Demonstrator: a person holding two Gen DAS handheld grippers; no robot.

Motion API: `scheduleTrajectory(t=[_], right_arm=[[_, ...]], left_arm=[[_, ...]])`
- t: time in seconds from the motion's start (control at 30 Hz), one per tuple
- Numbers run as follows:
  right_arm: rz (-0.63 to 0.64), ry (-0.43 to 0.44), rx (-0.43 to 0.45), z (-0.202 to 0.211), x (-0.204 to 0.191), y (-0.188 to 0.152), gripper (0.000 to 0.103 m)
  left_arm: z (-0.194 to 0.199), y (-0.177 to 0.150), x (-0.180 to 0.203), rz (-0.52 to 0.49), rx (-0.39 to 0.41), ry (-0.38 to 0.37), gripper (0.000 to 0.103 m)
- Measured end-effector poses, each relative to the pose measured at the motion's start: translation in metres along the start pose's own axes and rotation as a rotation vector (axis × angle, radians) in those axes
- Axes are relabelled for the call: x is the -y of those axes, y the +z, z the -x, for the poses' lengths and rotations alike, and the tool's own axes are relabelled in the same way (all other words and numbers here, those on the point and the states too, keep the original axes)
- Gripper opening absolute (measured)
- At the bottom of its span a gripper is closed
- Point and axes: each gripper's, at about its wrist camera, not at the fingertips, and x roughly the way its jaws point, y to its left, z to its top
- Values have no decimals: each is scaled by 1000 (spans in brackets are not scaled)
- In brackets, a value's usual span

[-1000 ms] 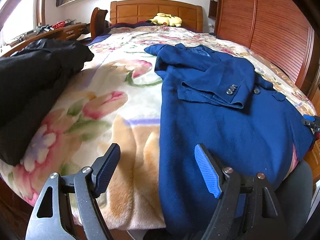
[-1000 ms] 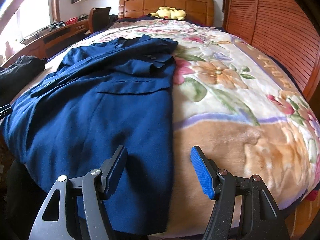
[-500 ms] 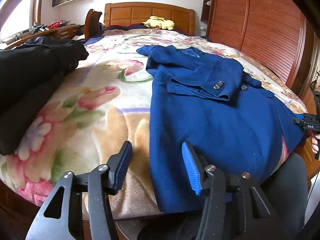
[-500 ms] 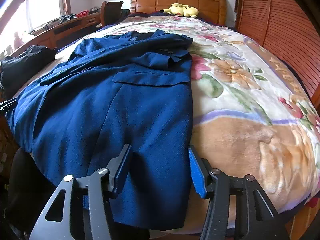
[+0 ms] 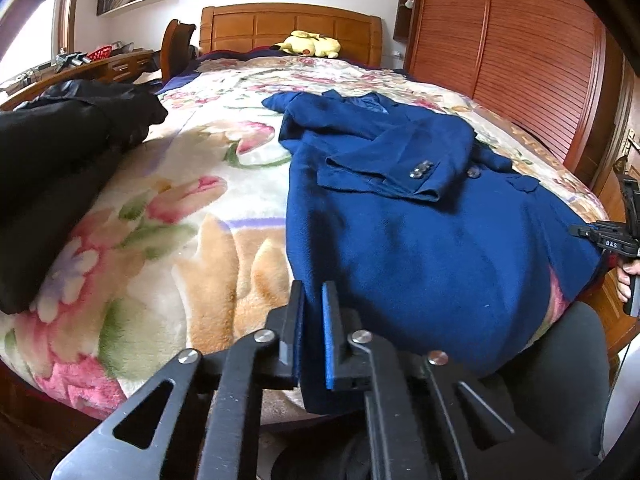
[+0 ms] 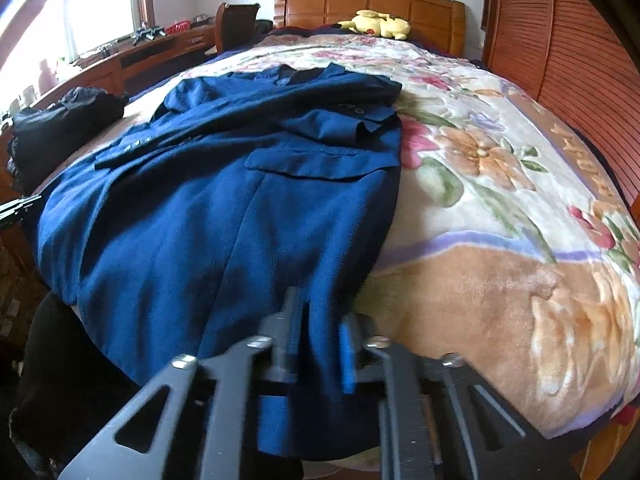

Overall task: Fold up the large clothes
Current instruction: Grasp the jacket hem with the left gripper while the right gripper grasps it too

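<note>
A large dark blue coat (image 5: 420,216) lies flat on the flowered blanket (image 5: 180,208), collar toward the headboard, one sleeve folded across its chest. Its hem hangs over the bed's near edge. My left gripper (image 5: 311,300) is shut on the coat's left hem edge. My right gripper (image 6: 318,316) is shut on the coat's right hem edge; the coat (image 6: 224,200) fills the left half of the right wrist view. The right gripper also shows at the far right of the left wrist view (image 5: 612,236).
A black garment (image 5: 60,168) is piled at the bed's left side and shows in the right wrist view (image 6: 60,128). A yellow plush toy (image 5: 308,43) lies by the wooden headboard (image 5: 288,26). A wooden slatted wardrobe (image 5: 520,52) stands right; a desk (image 6: 160,46) stands left.
Both grippers moved in to the coat's hem corners and closed from wide open onto the cloth.
</note>
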Motion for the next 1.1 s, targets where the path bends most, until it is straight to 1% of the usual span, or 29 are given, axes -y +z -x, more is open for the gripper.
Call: scheduleTrajectory(t=[0.07, 0.13, 0.37, 0.53, 0.77, 0.9, 1.1], right_arm=[[4, -7, 33, 6, -1, 0, 5], [3, -12, 73, 16, -1, 2, 5], [-14, 13, 230, 64, -4, 22, 4], [-1, 30, 307, 97, -11, 27, 4], [29, 54, 405, 145, -15, 27, 4], [37, 73, 469, 176, -10, 28, 4], [58, 97, 570, 223, -8, 22, 4]], left_arm=[[8, 3, 5, -14, 22, 1, 4], [19, 9, 10, -25, 53, 1, 4], [56, 36, 28, -71, 161, -10, 3], [83, 50, 43, -103, 237, -23, 3], [122, 71, 53, -137, 342, -45, 3], [145, 84, 59, -158, 407, -53, 3], [182, 106, 58, -168, 513, -70, 3]])
